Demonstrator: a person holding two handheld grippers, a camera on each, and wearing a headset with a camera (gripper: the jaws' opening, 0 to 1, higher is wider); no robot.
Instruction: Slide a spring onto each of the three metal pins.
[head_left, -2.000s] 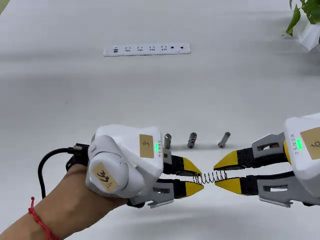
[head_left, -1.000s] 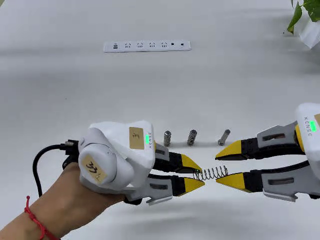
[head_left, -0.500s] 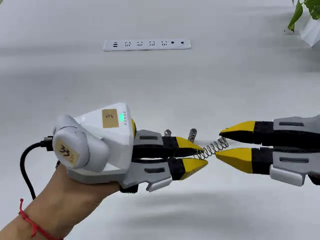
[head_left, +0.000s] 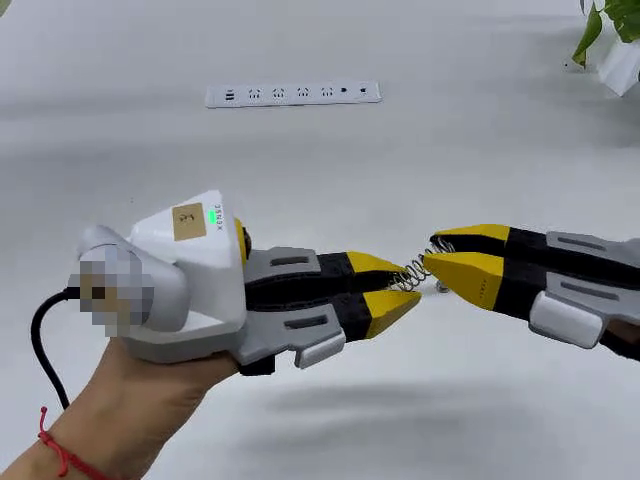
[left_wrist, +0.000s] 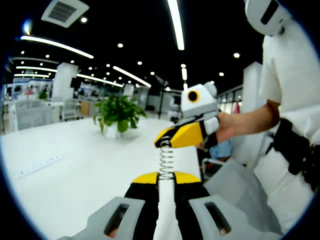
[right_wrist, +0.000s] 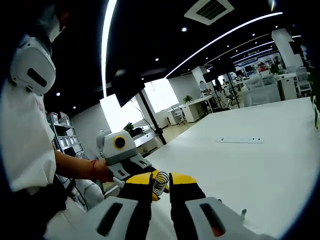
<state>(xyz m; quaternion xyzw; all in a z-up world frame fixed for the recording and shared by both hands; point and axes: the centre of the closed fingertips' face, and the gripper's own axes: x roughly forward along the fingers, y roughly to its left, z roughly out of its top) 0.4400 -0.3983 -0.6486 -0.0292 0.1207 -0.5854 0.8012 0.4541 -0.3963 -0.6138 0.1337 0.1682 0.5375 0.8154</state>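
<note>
Spring (head_left: 411, 276) spanned the gap between both grippers, in the air well to the near side of the power strip (head_left: 293, 95). Left gripper (head_left: 410, 285) pinched one end, its jaws almost together. Right gripper (head_left: 429, 252) clamped the other end, its jaws narrowly apart.

White table (head_left: 480, 150) with power strip (head_left: 293, 94), plant (head_left: 590, 38), perhaps a pin (head_left: 442, 288)

Bench (head_left: 330, 180) wide open out to power strip (head_left: 293, 94) at back, plenty room. Plant (head_left: 600, 30) crowds far-right corner. Spring (head_left: 412, 275) strung btwn left gripper (head_left: 405, 285) & right gripper (head_left: 430, 252), no passing thru. Cable (head_left: 36, 325) trails near-left.
</note>
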